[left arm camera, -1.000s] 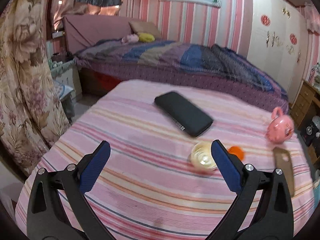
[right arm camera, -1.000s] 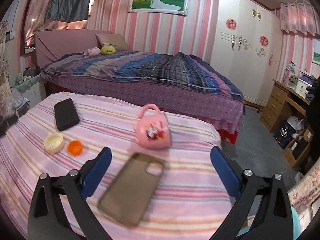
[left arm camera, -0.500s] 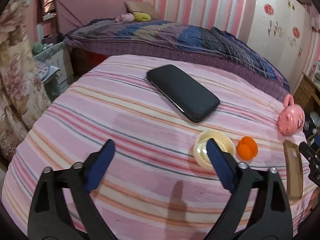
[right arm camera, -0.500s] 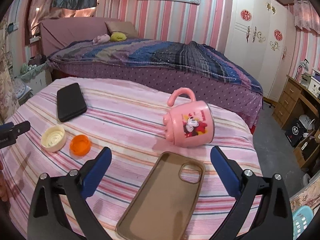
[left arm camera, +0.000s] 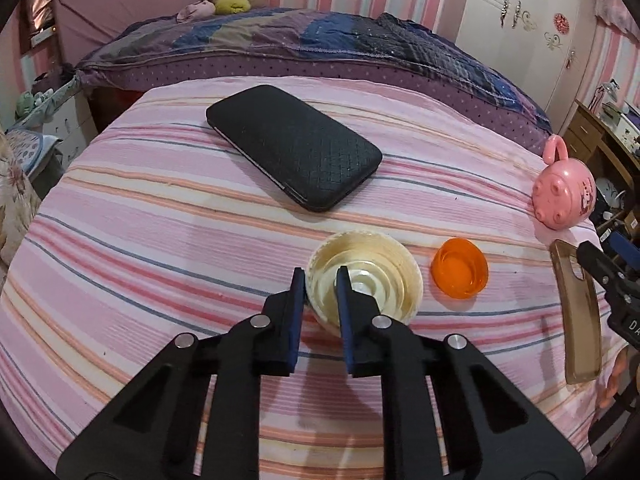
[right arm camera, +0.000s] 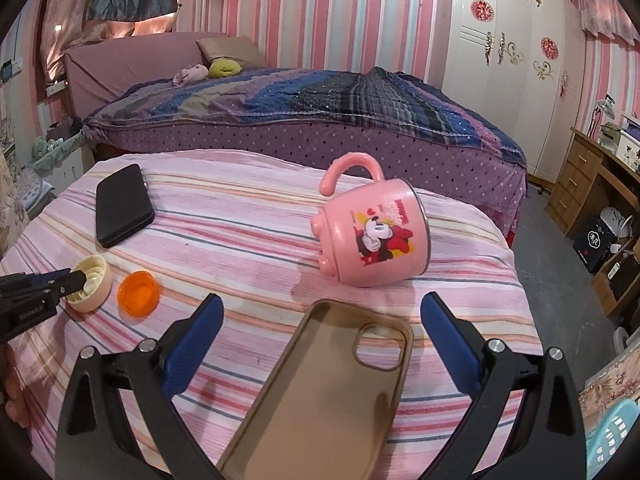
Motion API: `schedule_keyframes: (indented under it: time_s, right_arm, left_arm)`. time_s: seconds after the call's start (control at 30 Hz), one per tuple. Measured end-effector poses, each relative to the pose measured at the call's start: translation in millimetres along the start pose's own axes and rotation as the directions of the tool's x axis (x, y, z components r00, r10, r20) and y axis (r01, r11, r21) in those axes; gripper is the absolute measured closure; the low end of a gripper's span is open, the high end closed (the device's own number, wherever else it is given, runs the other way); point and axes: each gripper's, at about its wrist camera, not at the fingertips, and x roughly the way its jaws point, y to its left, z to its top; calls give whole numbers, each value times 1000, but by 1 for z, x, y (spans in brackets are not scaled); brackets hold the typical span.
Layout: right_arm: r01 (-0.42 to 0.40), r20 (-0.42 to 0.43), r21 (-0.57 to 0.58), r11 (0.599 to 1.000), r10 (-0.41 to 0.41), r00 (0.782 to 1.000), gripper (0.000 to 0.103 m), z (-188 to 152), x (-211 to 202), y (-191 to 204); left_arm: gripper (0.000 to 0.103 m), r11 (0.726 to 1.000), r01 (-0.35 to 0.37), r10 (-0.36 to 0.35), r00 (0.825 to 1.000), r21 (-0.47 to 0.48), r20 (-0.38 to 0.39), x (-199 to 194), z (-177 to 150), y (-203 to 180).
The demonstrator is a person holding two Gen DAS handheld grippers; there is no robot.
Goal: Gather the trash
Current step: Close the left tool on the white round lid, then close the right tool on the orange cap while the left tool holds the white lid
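Note:
A cream plastic lid (left arm camera: 372, 280) lies open side up on the pink striped cloth. My left gripper (left arm camera: 320, 280) is shut on its near rim, one finger outside and one inside. In the right wrist view the lid (right arm camera: 91, 282) and left gripper (right arm camera: 74, 280) show at far left. An orange cap (left arm camera: 460, 274) lies just right of the lid, also in the right wrist view (right arm camera: 139, 293). My right gripper (right arm camera: 320, 312) is open and empty, low over a brown phone case (right arm camera: 332, 380).
A black phone (left arm camera: 294, 146) lies beyond the lid. A pink mug (right arm camera: 372, 234) lies on its side beyond the phone case. The striped table (left arm camera: 140, 240) drops off at the right; a bed (right arm camera: 300, 112) stands behind and a desk (right arm camera: 592, 184) at right.
My left gripper moved forward and down to the cream lid and closed on its rim. My right gripper came lower and closer over the phone case, still open.

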Motion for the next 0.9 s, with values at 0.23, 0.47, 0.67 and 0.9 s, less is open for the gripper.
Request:
schedule_keyframes:
  time_s: [0.23,0.47,0.67,0.9]
  right_arm:
    - [-35,-15,-28,999,34,999,7,4,8,23]
    - [-95,-32,-70,993,93,995,12,7,16,48]
    - [-155,-67,-107,982,149,987,39,9,28,75]
    - [-191,-137,-133,972,173,975,63,8,41,102]
  left_arm:
    - [94,1000,5,-5,1000,-11,29,-12,1,11]
    - [97,998,-47,48,999,-44,17,-15,0,42]
    - [97,996,-77,78,997,-48,25,-21,1,60]
    - [97,994,-82,83,996,-69,11,-19,0,72]
